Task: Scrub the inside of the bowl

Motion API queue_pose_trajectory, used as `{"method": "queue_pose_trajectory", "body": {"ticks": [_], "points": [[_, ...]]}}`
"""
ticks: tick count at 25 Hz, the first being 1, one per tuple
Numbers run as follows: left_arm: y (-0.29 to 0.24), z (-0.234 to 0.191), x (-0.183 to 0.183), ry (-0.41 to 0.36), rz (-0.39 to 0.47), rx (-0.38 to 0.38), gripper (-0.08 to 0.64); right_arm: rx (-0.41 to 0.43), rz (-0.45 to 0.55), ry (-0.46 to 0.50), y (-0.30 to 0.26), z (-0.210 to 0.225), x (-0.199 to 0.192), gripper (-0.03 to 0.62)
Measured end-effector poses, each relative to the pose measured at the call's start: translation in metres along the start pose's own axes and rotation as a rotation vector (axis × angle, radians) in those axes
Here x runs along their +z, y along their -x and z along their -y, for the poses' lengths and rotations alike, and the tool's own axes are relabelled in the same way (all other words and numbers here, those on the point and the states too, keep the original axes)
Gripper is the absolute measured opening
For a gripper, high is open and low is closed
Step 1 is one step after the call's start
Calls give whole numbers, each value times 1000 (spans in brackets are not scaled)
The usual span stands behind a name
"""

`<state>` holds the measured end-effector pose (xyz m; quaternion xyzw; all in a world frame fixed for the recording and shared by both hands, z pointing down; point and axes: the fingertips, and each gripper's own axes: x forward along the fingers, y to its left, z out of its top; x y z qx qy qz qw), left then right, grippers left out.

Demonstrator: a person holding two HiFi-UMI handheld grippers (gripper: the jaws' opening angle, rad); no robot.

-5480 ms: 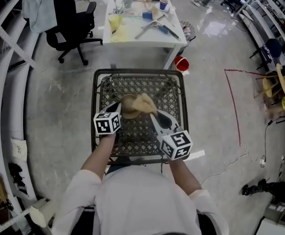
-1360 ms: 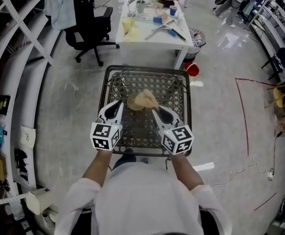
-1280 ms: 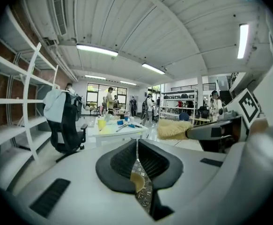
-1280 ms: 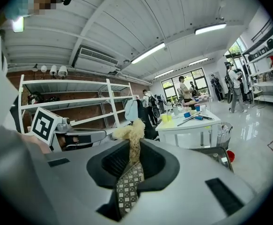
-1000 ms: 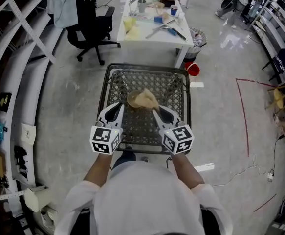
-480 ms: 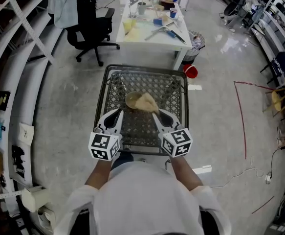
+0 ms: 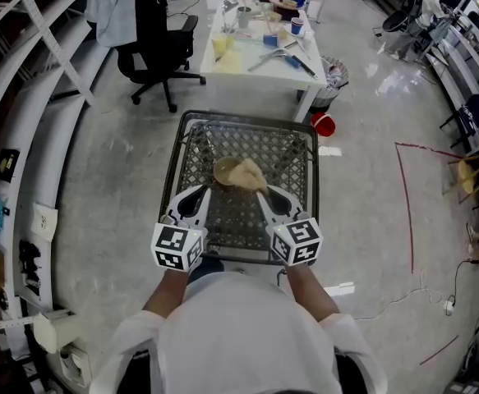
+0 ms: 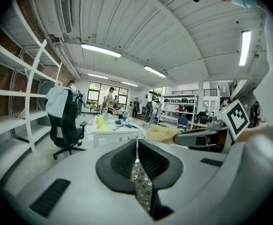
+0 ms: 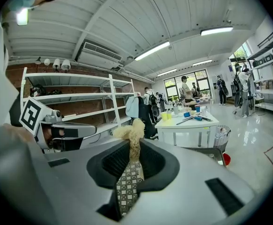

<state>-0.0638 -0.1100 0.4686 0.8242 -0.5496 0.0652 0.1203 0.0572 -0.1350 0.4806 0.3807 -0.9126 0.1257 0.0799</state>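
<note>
A tan bowl (image 7: 223, 171) sits on the black metal mesh table (image 7: 191, 142), near its middle. A pale yellow fibrous scrubber (image 7: 246, 174) lies over the bowl's right side, and my right gripper (image 7: 260, 192) is shut on it. The right gripper view shows the scrubber's tuft (image 9: 132, 130) pinched between the right gripper's (image 9: 133, 150) jaws. My left gripper (image 7: 200, 193) hangs a little short of the bowl's left side, shut and empty. The left gripper view has the left gripper's (image 8: 136, 145) jaws pressed together, with the scrubber (image 8: 161, 134) and the right gripper (image 8: 201, 138) beyond them.
Behind the mesh table stands a white table (image 7: 260, 56) with cups and tools. A black office chair (image 7: 153, 35) with a cloth draped over it is at the back left. A red bucket (image 7: 325, 124) and a bin (image 7: 333, 72) stand on the floor at the right.
My left gripper has drawn back from the bowl toward me. The right gripper keeps the scrubber over the bowl's right side.
</note>
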Motion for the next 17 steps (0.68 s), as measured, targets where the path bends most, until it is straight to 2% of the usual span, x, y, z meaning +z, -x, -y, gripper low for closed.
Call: {"method": "queue_pose_trajectory", "body": {"ticks": [17], "points": [[5,-2,-7,5,7,-2,41,-4,-10,8,1,-6,-9,69]]}}
